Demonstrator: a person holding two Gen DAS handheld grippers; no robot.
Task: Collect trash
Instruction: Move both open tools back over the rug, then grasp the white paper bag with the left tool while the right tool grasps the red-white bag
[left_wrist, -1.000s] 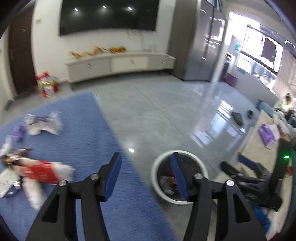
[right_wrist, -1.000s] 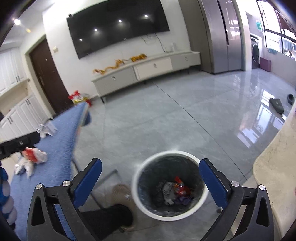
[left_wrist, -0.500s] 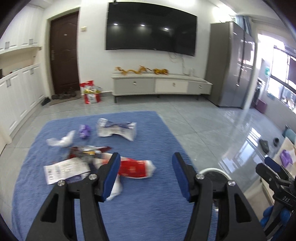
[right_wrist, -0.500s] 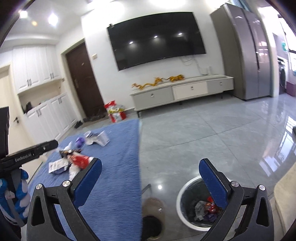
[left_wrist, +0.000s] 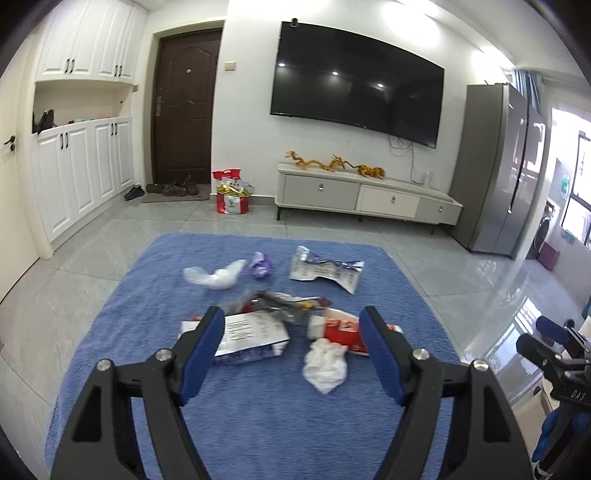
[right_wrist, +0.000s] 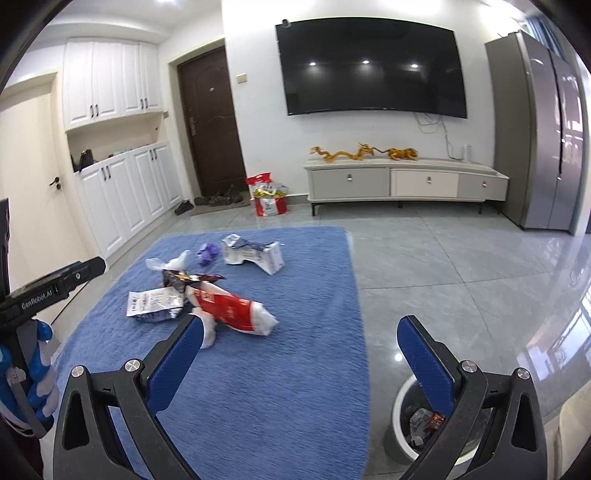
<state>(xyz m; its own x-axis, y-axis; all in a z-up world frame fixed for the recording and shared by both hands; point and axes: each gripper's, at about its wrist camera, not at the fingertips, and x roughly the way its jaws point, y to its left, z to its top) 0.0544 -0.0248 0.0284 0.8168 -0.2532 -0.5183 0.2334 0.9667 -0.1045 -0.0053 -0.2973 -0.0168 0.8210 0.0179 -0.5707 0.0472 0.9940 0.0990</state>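
Several pieces of trash lie on a blue rug (left_wrist: 258, 417): a red and white wrapper (left_wrist: 341, 326), a crumpled white tissue (left_wrist: 325, 363), a white printed packet (left_wrist: 253, 334), a dark wrapper (left_wrist: 280, 301), a silver packet (left_wrist: 327, 271), a purple scrap (left_wrist: 260, 264) and a clear bag (left_wrist: 216, 277). My left gripper (left_wrist: 291, 347) is open and empty above the rug, short of the pile. My right gripper (right_wrist: 303, 358) is open and empty over the rug's right edge (right_wrist: 354, 295). The white trash bin (right_wrist: 406, 424) holding wrappers stands on the floor at lower right.
Grey tiled floor (right_wrist: 461, 266) surrounds the rug. A TV console (left_wrist: 365, 199) and wall TV (left_wrist: 354, 83) stand at the back, a grey fridge (left_wrist: 506, 166) at right, white cabinets (left_wrist: 74, 177) at left. A red bag (left_wrist: 231, 195) sits by the door.
Both grippers have swung away from the bin toward the rug. The trash pile has come into the middle of the left view. Both jaws have stayed open.
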